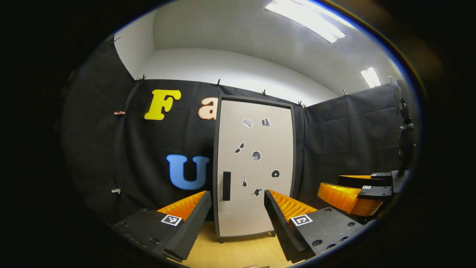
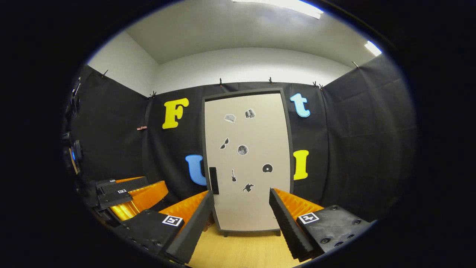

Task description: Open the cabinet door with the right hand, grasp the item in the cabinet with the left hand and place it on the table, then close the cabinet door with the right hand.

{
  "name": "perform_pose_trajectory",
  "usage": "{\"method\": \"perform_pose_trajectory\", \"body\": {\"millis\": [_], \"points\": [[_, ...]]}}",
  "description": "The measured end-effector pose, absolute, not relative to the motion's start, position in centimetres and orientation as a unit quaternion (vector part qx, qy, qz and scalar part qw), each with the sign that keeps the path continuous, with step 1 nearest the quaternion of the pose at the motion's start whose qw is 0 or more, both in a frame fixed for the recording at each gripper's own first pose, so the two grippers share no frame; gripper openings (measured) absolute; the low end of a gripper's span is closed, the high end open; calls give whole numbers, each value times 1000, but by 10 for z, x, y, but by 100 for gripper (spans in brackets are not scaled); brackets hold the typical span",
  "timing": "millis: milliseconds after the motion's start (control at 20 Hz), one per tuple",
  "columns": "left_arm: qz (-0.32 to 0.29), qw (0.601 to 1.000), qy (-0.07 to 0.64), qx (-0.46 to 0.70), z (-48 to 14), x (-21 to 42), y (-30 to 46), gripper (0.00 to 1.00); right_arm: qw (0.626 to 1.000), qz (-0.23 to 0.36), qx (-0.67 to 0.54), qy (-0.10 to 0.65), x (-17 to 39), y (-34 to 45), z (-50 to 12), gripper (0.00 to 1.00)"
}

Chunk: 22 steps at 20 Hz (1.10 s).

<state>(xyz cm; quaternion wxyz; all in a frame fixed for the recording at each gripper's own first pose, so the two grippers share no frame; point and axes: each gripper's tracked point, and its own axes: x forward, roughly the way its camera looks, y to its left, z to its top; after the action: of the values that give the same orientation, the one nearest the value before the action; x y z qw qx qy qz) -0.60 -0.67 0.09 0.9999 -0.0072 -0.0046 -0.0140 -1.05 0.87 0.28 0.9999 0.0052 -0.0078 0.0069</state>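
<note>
A tall cabinet (image 1: 254,167) (image 2: 247,160) with a pale door in a dark frame stands on the wooden table against the back wall. Its door is closed, and a dark vertical handle (image 1: 226,185) (image 2: 213,180) sits on the door's left side. Small stickers dot the door. My left gripper (image 1: 236,223) hangs open in front of the cabinet, some way back from it. My right gripper (image 2: 241,223) is open too, facing the door from a similar distance, and also appears at the right of the left gripper view (image 1: 357,193). What is inside the cabinet is hidden.
The light wooden table (image 1: 238,253) (image 2: 241,249) stretches between the grippers and the cabinet's feet. Black cloth walls close the booth on three sides. A dark stand (image 1: 403,141) rises at the right edge, and a mounted device (image 2: 72,149) is at the left.
</note>
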Motion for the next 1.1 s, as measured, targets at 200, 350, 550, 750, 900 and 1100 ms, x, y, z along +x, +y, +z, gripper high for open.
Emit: {"method": "perform_pose_trajectory", "body": {"millis": [200, 350, 550, 750, 900, 1100], "points": [[-15, 1000, -9, -2, 1, -8, -7, 90, 1000, 4, 6, -9, -12, 8, 3, 96], [-18, 1000, -9, -5, 0, -9, -8, 91, 1000, 0, 1, -8, -13, 9, 3, 96], [-17, 1000, -13, -6, 1, -11, -5, 90, 1000, -4, -3, -3, -11, 12, -1, 96], [-18, 1000, -15, -6, 1, -11, -1, 90, 1000, -8, -4, -4, -11, 16, -2, 96], [-24, 1000, -15, -8, 1, -13, 2, 91, 1000, -14, -4, -3, -8, 18, -5, 96], [-32, 999, -11, -14, -3, -17, 12, 90, 1000, -18, -11, -5, 1, 30, -8, 96]]}}
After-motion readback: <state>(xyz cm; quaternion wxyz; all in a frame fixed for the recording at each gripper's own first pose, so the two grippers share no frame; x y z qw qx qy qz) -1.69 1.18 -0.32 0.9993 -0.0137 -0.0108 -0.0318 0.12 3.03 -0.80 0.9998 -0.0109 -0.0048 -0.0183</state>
